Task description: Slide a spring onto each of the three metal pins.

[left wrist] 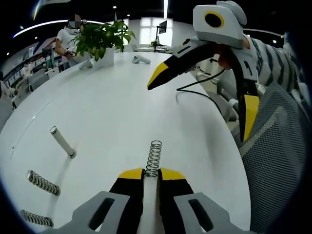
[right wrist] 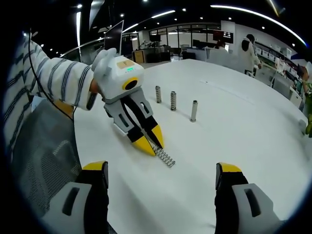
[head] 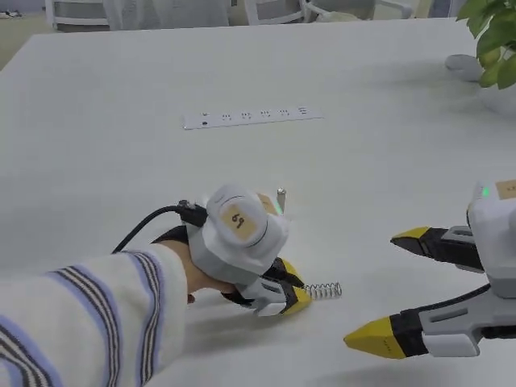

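Note:
My left gripper point(head: 294, 297) lies low on the white table point(head: 121, 153), shut on one end of a loose spring point(head: 324, 290) that sticks out past its yellow tips. In the left gripper view the spring point(left wrist: 153, 157) rises from between the jaws. To its left stand a bare metal pin point(left wrist: 62, 142) and two pins that wear springs point(left wrist: 43, 183). The right gripper view has the bare pin point(right wrist: 194, 110) beside the two sprung pins point(right wrist: 172, 100). My right gripper point(head: 371, 289) hovers open to the right of the spring, nothing between its jaws.
A white power strip point(head: 251, 118) lies mid-table beyond the pins. A potted plant point(head: 493, 40) and a white handheld device point(head: 463, 66) sit at the far right corner. A mesh chair point(left wrist: 278, 161) stands past the table's near edge. A black cable point(head: 149, 222) trails from the left gripper.

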A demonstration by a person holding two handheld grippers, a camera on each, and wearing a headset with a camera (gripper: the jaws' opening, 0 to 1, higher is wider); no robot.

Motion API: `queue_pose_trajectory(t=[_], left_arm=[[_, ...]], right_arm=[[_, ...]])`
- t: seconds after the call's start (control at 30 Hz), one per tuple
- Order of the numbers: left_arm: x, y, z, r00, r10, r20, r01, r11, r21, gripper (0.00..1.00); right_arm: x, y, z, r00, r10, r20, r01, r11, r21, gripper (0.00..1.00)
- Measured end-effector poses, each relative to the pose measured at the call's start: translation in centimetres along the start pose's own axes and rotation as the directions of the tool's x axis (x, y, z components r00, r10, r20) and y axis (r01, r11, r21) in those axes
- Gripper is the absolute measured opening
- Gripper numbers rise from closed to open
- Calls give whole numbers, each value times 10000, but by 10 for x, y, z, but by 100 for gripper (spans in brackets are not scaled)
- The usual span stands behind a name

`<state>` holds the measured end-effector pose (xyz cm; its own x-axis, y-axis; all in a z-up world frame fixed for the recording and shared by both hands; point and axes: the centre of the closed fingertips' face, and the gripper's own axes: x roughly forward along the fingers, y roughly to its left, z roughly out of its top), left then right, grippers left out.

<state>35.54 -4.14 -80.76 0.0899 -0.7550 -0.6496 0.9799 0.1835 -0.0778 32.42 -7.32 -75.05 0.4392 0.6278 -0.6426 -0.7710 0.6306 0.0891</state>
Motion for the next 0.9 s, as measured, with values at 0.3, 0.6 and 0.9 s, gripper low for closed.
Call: queue_pose_trajectory(t=[0.3, 0.6, 0.9], left_arm=[[-3, -1, -1, 9995, 25, 327, 2, 9967, -811, 2], [-8, 2, -5, 9985, 435, 319, -409, 9961, -780, 2], [-24, -6, 3, 9964, 533, 654, -505, 9978, -432, 2]], right_arm=[[-2, 0, -1, 10000, -45, -48, 45, 10000, -15, 88], [-6, 1, -1, 9998, -67, 194, 65, 9999, 100, 87], [-7, -1, 5, 9990, 21, 449, -6, 9995, -330, 87]])
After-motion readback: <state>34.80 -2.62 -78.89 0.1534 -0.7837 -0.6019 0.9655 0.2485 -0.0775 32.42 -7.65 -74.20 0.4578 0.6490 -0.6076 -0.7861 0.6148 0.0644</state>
